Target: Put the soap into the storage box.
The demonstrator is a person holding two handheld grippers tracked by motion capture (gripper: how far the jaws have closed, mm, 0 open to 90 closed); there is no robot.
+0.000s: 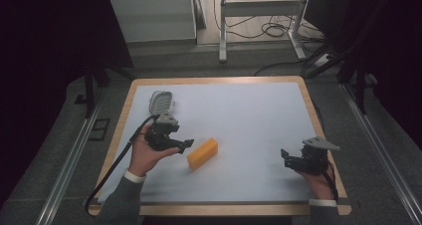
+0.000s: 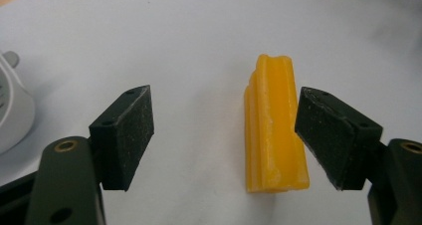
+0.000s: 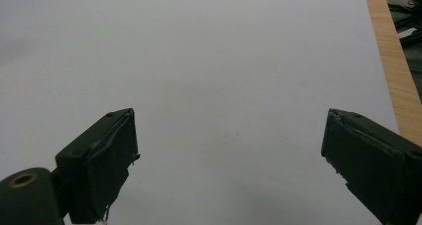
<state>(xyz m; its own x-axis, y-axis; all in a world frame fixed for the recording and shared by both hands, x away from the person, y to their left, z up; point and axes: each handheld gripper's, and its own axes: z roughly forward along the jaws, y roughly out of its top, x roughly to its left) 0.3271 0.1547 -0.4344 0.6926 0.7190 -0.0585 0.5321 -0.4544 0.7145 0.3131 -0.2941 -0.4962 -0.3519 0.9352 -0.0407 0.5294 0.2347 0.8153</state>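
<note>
White sheet [image 1: 249, 120] covers the wooden table [image 1: 214, 79]. Yellow block [image 1: 202, 153] lies left of the sheet's centre, long side angled. White ribbed object [image 1: 160, 101] near the sheet's far-left corner. Beyond the table: metal frame legs [image 1: 222, 31], cables [image 1: 271, 28] on floor.

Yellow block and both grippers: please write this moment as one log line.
left gripper: open, yellow block between fingers | right gripper: open, nothing held

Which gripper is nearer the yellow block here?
Left. The left gripper is right beside the yellow block, jaws open with the block lying between them close to one pad. The right gripper hangs open far across the table.
</note>
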